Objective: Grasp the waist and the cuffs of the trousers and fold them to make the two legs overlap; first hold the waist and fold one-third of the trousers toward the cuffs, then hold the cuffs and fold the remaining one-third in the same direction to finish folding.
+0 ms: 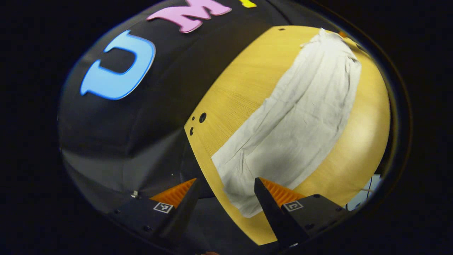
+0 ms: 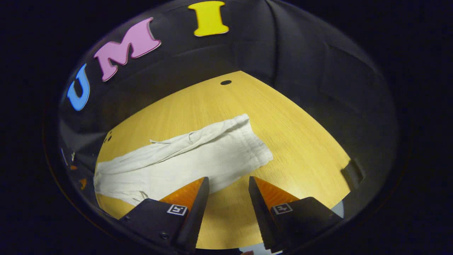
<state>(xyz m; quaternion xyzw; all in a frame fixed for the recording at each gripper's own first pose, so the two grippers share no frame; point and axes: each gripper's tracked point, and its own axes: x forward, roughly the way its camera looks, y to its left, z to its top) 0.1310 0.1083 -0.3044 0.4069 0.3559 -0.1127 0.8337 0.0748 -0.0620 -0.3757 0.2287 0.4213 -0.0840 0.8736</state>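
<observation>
White trousers [image 1: 290, 120] lie stretched out on the yellow wooden table [image 1: 240, 92], the legs lying one over the other. In the left gripper view one end of them lies just beyond my left gripper [image 1: 226, 182], which hangs open above the table's near edge, holding nothing. In the right gripper view the trousers [image 2: 184, 159] run from lower left to a square end at centre right. My right gripper [image 2: 228, 180] hovers open over the table just before their long edge, apart from the cloth.
The black booth wall [image 2: 300, 71] rises behind and beside the table. Small round holes [image 1: 202, 117] mark the tabletop near its corner, and another hole [image 2: 225, 82] lies at the far edge. Bare wood [image 2: 304, 141] lies right of the trousers.
</observation>
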